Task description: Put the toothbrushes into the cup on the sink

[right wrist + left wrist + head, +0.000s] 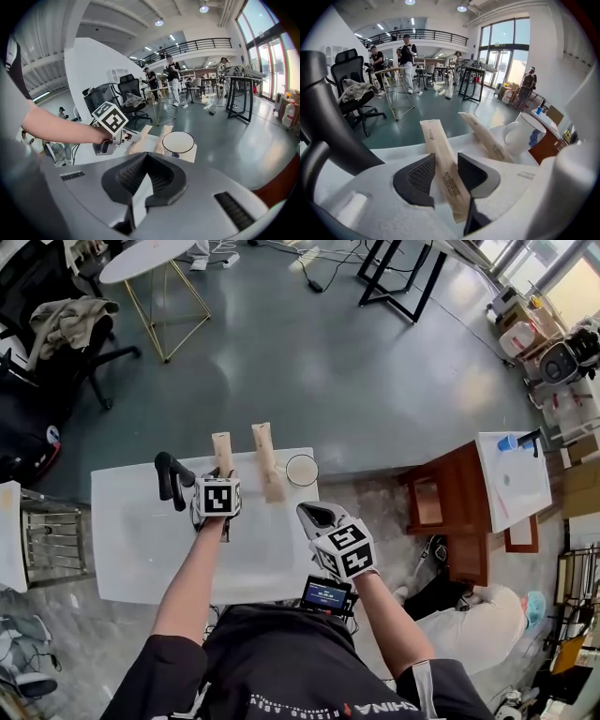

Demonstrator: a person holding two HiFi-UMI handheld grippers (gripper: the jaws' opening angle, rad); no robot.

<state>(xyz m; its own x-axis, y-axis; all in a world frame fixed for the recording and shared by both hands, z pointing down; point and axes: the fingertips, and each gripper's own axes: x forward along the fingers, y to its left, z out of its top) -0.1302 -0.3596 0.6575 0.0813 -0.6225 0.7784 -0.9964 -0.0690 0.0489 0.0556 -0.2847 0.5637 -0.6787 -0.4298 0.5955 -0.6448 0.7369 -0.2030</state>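
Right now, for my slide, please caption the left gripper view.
Open left gripper straddles a wrapped toothbrush on the sink; second toothbrush and cup beyond.

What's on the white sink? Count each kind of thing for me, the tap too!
Wrapped toothbrushes: 2
Cup: 1
Black tap: 1
Total: 4

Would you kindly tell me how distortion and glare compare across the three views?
Head view: wide-angle bending at the edges, soft sheen on the floor. Left gripper view: strong fisheye, dark corners, bright windows, wrapped toothbrush fairly sharp. Right gripper view: same fisheye, cup crisp, ceiling lamps glaring.
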